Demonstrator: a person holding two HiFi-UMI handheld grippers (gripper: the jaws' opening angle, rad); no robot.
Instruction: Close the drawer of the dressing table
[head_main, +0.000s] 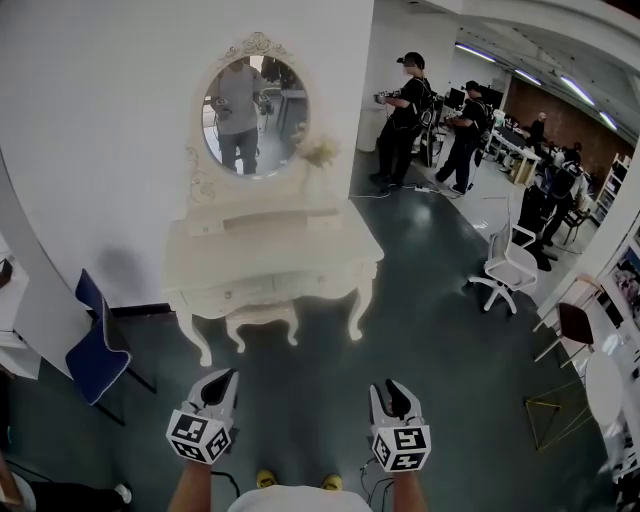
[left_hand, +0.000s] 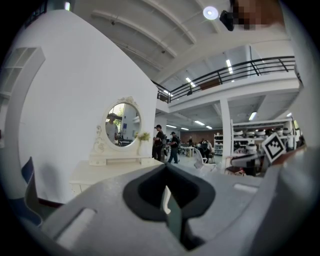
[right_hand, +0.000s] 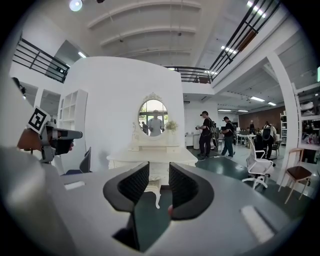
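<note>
Closest to us, the toes of yellow shoes (head_main: 265, 480) show at the bottom of the head view. Our two hands hold the tools out over the dark green floor (head_main: 420, 300). The grey plastic left gripper (head_main: 222, 378) (left_hand: 166, 167), with its black-and-white marker cube, has its dark fingers pressed together at the tips and pinches nothing. Only a thin slit lower down shows the floor. The matching grey right gripper (head_main: 393, 388) (right_hand: 159, 172) has its ribbed black fingers spread, and between them we see only floor and a distant table leg.

Further out on our left, a blue chair on thin black legs (head_main: 95, 350) stands by the curved white wall (head_main: 100, 150). Straight ahead, well apart from both grippers, the cream-white carved dressing table (head_main: 270, 250) (left_hand: 100, 172) (right_hand: 125, 159) stands on curved legs against that wall. Its drawer (head_main: 262, 291) sits in the front rail just under the top, facing us. Its pale front looks about level with the rail, but we cannot tell whether it is fully in.

On the top, an oval mirror in an ornate frame (head_main: 255, 110) (left_hand: 123, 124) (right_hand: 153, 117) reflects a standing person, with a sprig of pale flowers (head_main: 320, 153) beside it.

Beyond, to the right, a white swivel office chair (head_main: 508, 265) stands on the open floor. Farther back stand people in dark clothes (head_main: 405, 115).
</note>
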